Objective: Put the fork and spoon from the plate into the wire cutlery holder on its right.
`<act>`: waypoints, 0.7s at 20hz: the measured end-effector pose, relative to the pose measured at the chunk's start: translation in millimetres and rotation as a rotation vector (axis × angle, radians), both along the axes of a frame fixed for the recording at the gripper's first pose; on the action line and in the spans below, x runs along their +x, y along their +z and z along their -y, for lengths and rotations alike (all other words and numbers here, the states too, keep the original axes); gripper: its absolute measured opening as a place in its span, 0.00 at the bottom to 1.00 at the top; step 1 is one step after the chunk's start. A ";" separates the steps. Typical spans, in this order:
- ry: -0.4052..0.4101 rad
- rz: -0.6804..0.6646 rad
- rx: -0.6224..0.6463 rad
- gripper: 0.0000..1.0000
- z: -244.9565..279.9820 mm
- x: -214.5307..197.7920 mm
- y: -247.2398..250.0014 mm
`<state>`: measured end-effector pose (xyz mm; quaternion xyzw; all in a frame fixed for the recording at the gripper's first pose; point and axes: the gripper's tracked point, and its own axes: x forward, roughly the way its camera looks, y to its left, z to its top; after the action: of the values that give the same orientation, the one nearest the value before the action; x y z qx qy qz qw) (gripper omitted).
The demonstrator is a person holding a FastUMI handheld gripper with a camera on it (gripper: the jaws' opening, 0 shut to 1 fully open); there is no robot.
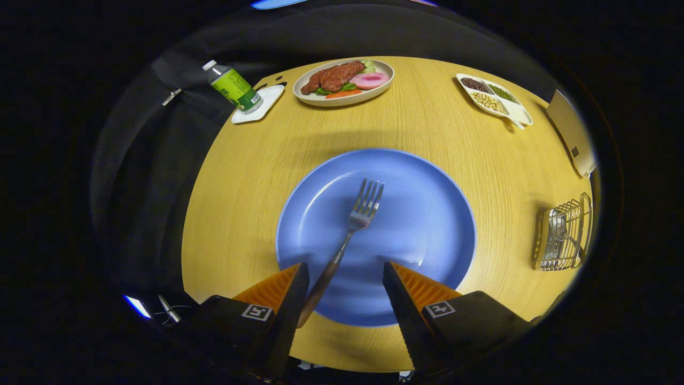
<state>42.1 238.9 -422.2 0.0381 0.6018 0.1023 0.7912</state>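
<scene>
The gripper sits at the bottom centre of the frame, its fingers spread apart and grasping nothing. Each finger carries a small square black-and-white marker. The fork lies on the blue plate in the middle of the frame, tines pointing toward the upper right; its brown handle runs down beside the inner edge of the left finger, whether touching it I cannot tell.

The wire cutlery holder lies at the right edge, well apart from the plate, with the spoon already inside.

At the upper left a bottle with a green label, its writing too small to read, stands on a white coaster. A plate of meat and vegetables sits at top centre, and a divided dish of beans at upper right.

The tabletop is light wood grain. Dark cloth surrounds it.
</scene>
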 end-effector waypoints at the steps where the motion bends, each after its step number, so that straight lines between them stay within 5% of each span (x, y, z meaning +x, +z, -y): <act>1: 0.001 -0.008 0.003 0.79 -4.0 -0.9 -3.6; 5: 0.005 -0.041 -0.008 0.36 -5.7 -8.6 -13.4; 7: 0.006 -0.058 -0.002 0.24 -4.7 -10.8 -15.8; 9: 0.011 -0.068 0.014 0.14 -1.6 -9.7 -14.3; 14: 0.045 -0.076 0.077 0.08 5.6 -8.2 -9.9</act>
<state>33.9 233.3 -432.1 0.0588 0.6277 0.1416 0.7632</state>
